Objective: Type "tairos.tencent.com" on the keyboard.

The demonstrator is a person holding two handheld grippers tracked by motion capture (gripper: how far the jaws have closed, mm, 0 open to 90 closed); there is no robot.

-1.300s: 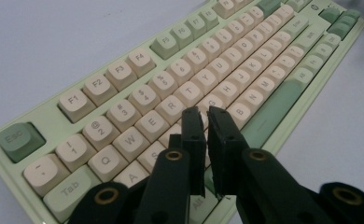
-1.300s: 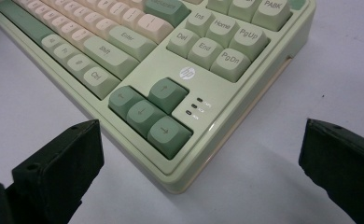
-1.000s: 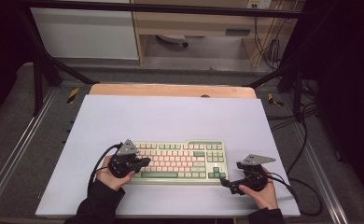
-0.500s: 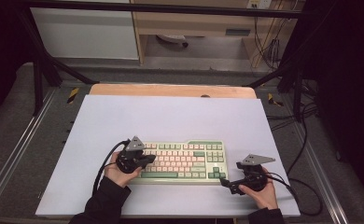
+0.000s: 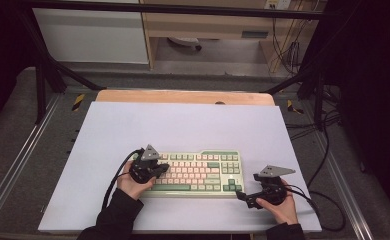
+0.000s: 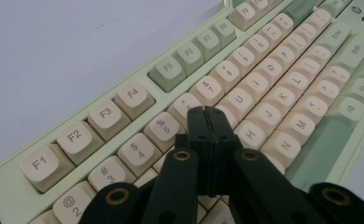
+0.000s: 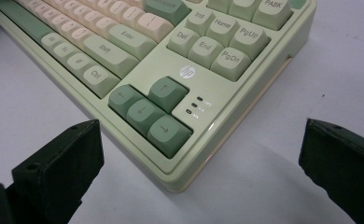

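A pale green keyboard (image 5: 198, 172) with cream and dark green keys lies near the front of the white table top (image 5: 183, 125). My left gripper (image 5: 163, 167) sits over the keyboard's left part. In the left gripper view it (image 6: 207, 114) is shut with nothing between the jaws, its tip just above the cream keys (image 6: 238, 100) near the number row; I cannot tell if it touches one. My right gripper (image 5: 243, 196) is at the keyboard's front right corner. In the right gripper view it (image 7: 202, 128) stands wide open, low over the table, facing the arrow keys (image 7: 150, 109).
A wooden strip (image 5: 183, 96) edges the back of the table. Metal rails (image 5: 13, 165) run along both sides. Black cables (image 5: 328, 205) trail off the right gripper over the table's right edge. Behind the table stand a black frame bar (image 5: 183, 9) and shelving.
My left gripper has moved a little to the right and forward, farther over the keyboard's left keys. The right gripper and the keyboard have stayed put.
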